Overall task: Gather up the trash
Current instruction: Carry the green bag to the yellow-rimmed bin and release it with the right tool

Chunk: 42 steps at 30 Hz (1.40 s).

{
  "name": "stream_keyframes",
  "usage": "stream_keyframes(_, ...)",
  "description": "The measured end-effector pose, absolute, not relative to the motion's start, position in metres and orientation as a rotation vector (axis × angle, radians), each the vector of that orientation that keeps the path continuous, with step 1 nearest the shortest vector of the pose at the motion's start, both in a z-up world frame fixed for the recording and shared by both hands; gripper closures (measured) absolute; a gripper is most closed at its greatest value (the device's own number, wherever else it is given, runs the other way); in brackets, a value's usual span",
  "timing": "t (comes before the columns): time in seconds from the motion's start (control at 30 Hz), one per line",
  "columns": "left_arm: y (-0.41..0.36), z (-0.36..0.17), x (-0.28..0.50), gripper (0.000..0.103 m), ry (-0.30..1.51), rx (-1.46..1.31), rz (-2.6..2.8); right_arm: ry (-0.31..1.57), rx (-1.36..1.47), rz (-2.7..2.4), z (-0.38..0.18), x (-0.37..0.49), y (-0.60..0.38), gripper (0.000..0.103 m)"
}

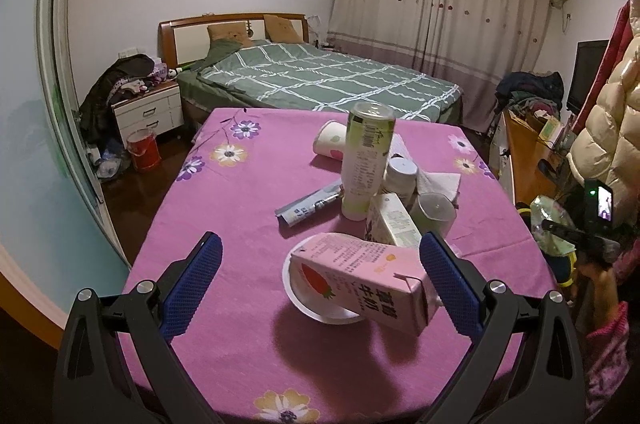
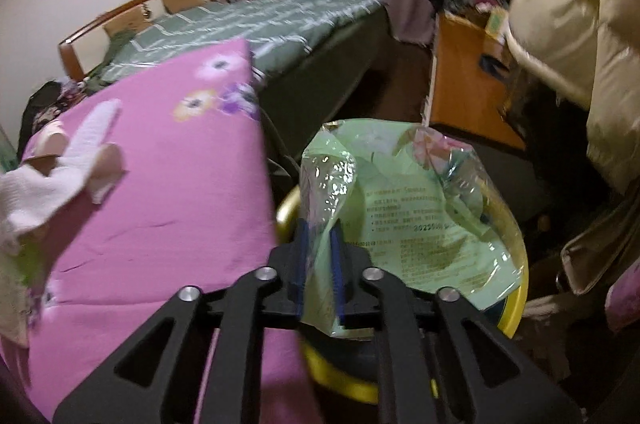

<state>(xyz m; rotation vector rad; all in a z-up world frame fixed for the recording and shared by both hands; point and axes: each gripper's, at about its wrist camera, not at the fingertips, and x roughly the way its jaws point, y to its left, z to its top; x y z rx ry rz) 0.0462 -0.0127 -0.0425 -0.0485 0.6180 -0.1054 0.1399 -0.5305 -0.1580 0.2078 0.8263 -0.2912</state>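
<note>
Left gripper [image 1: 320, 278]: I see its jaws spread wide over the table [image 1: 224, 224], gripping nothing.
Tube [image 1: 308, 205]: lying flat, print too small to read.
Can [image 1: 366, 160]: upright, green-white, text unreadable.
Pink carton [image 1: 360, 274]: on a white bowl [image 1: 316, 308], strawberry picture, reads 草莓牛奶.
Right gripper [image 2: 319, 260]: jaws narrow, green wrapper [image 2: 404, 220] between them above the yellow bin [image 2: 516, 308]; whether they still pinch it I cannot tell.
</note>
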Motion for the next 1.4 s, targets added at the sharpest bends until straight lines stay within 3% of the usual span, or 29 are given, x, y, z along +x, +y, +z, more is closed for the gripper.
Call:
stream_keyframes(0.1,-0.018,-0.045,0.046,0.006,0.626,-0.042,-0.117,0.833,0.230,-0.324,-0.168,0.141,-0.541,0.071)
stream_keyframes(0.43,-0.042,-0.060,0.048,0.006,0.675,-0.025,-0.159,0.799,0.236,-0.358,-0.163,0.133,-0.547,0.059)
stream_keyframes(1.23,-0.049,-0.083,0.080,0.006,0.762,-0.025,-0.146,0.790,0.231,-0.321,-0.161,0.134,-0.530,0.058)
stream_keyframes(1.4,-0.053,-0.083,0.080,0.014,0.776,-0.015,-0.171,0.790,0.229,-0.317,-0.161,0.133,-0.526,0.058)
